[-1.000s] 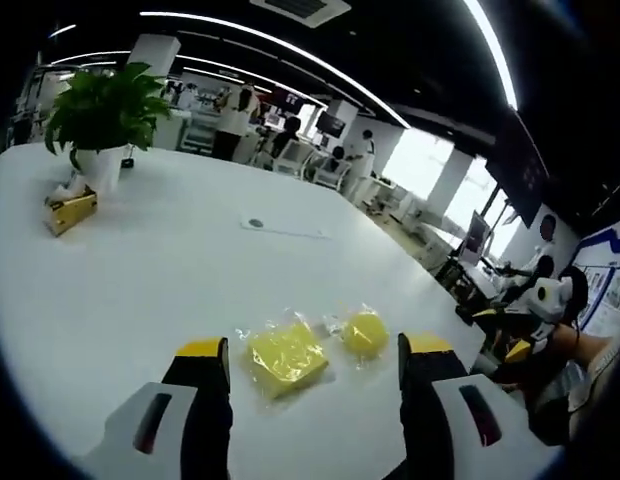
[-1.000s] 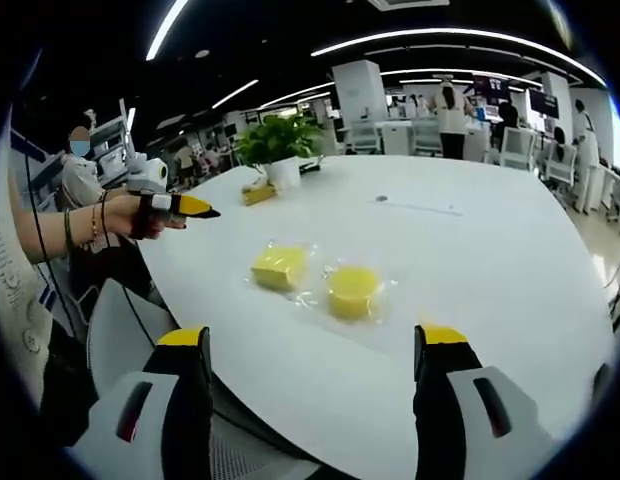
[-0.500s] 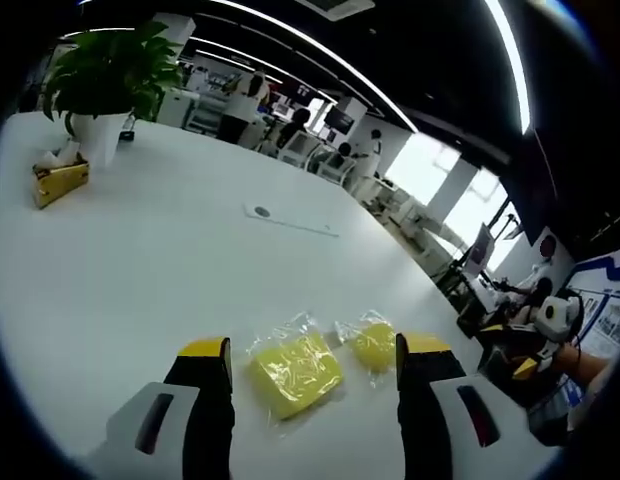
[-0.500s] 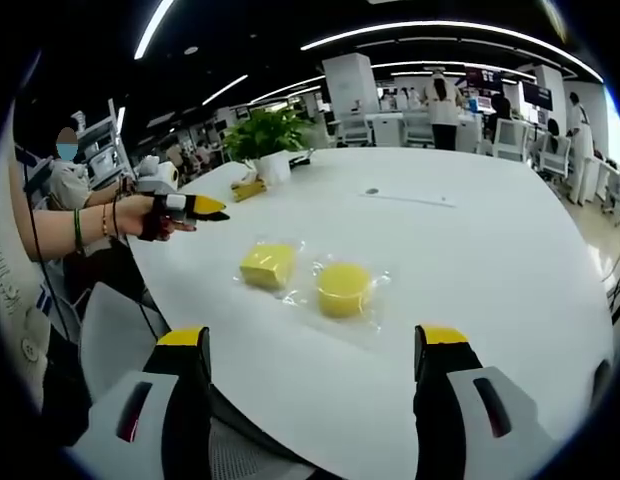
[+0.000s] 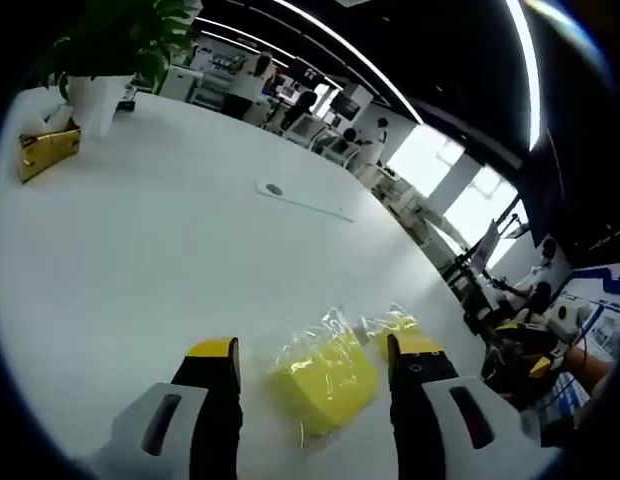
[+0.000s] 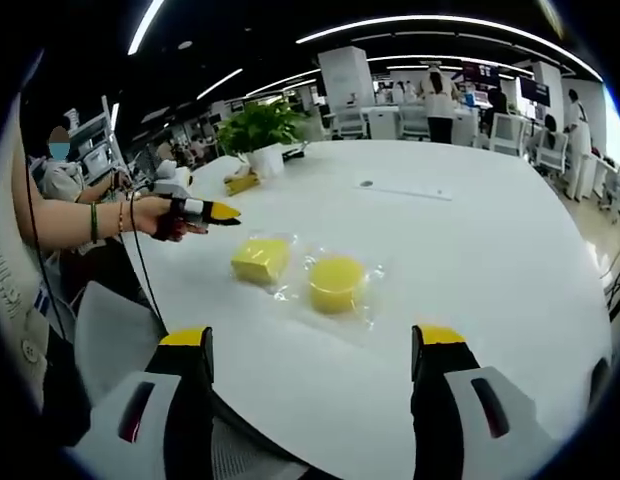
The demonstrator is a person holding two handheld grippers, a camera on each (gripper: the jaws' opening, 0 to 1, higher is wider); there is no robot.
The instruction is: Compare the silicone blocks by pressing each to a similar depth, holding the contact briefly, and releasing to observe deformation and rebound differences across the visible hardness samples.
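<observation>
Two yellow silicone blocks in clear plastic wrap lie on the white table (image 6: 470,240). The square block (image 6: 260,258) is on the left and the round block (image 6: 337,282) on the right. My left gripper (image 5: 313,350) is open, and the square block (image 5: 325,380) lies close in front, framed by its jaws. The round block (image 5: 393,324) peeks out behind the right jaw. In the right gripper view a person's hand holds the left gripper (image 6: 208,212) just left of the square block, a small gap apart. My right gripper (image 6: 313,337) is open, hanging back over the table's near edge.
A potted plant (image 6: 260,125) and a gold tissue box (image 6: 240,182) stand at the far end of the table. A small round disc (image 5: 275,188) sits mid-table. A grey chair (image 6: 110,345) is beside the near edge. People and desks fill the office behind.
My left gripper has come forward and lower toward the square block, which now looms larger between its jaws. The right gripper has stayed nearly still.
</observation>
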